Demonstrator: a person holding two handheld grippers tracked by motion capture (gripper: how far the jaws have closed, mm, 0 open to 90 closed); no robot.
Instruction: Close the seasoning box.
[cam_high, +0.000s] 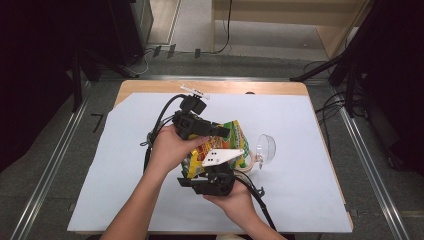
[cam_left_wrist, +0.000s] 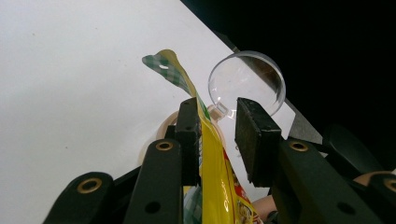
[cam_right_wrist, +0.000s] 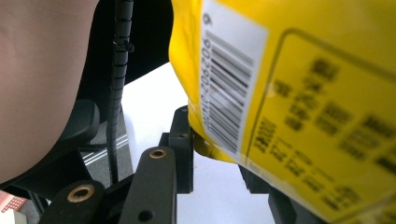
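Observation:
A yellow snack bag is held tilted above the white sheet between both hands. My left gripper comes in from the left. In the left gripper view its jaws hold the bag's upper edge, and the green checked corner sticks out past them. My right gripper grips from below. In the right gripper view the barcode end of the bag sits between its jaws, and the far jaw is mostly hidden. A clear stemmed cup lies on its side just right of the bag.
A white sheet covers the wooden table. A small white object lies near the back edge. Black stand legs and cables are on the floor around the table.

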